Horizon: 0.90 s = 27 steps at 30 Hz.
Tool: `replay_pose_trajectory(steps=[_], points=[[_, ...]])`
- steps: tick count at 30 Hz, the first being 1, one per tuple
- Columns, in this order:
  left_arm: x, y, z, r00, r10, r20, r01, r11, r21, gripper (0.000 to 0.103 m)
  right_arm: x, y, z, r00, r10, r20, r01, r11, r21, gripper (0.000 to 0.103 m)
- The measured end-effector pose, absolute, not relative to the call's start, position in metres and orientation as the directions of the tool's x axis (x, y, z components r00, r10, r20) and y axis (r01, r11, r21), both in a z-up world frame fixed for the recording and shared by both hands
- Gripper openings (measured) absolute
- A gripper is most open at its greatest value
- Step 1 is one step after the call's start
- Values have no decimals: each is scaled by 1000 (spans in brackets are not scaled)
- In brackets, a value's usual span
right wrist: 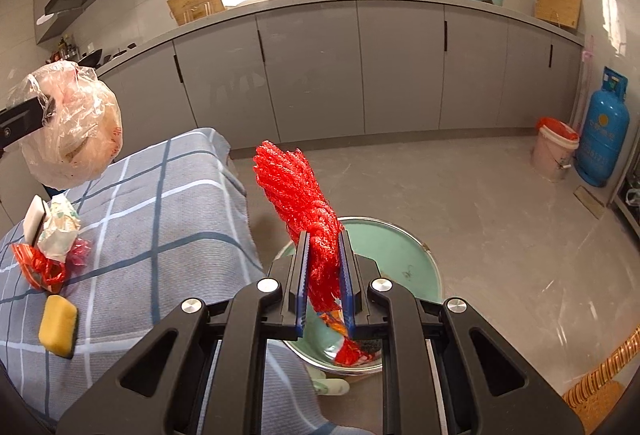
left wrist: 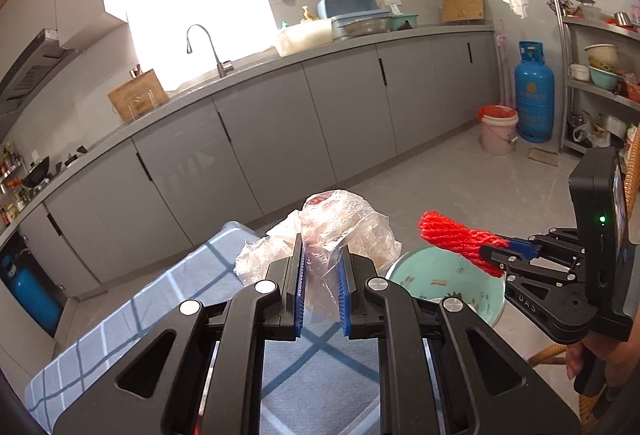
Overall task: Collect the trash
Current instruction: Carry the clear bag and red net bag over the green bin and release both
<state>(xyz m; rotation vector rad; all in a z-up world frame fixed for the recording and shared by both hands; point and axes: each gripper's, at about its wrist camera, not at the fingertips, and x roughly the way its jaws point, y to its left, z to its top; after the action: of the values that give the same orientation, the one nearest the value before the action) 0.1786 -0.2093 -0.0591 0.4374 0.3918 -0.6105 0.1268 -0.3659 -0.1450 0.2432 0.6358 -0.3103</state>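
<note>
My left gripper (left wrist: 323,255) is shut on a crumpled clear plastic bag (left wrist: 340,227) and holds it in the air above the table's far edge; the bag also shows in the right wrist view (right wrist: 72,131). My right gripper (right wrist: 324,247) is shut on a red mesh net (right wrist: 296,191), held above a pale green basin (right wrist: 400,255) on the floor beside the table. The net (left wrist: 456,235) and the basin (left wrist: 440,283) also show in the left wrist view.
The table has a blue-grey checked cloth (right wrist: 152,219). On it lie a yellow sponge (right wrist: 58,325), a white eraser block (right wrist: 35,221), crumpled paper (right wrist: 60,231) and red wrappers (right wrist: 38,267). A pink bucket (right wrist: 554,151) and blue gas cylinder (right wrist: 604,131) stand by grey cabinets (right wrist: 312,75).
</note>
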Motion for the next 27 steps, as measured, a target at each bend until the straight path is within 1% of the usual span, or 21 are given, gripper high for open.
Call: replay_pose_trajectory(steps=[13,20,27], points=[[197,-278,-92,664,-508,-549,707,666,238,14,132,-411,-185,714,-225,-663,421,894,151,16],[209,-302,-111,617,-521,-590,737,645,201,15,140,-423,-201,698,-224,-680,436,886,156,16],[209,-319,-127,591,-525,-613,759,618,203,15,145,-431,-212,687,-227,-690,445,882,154,16]])
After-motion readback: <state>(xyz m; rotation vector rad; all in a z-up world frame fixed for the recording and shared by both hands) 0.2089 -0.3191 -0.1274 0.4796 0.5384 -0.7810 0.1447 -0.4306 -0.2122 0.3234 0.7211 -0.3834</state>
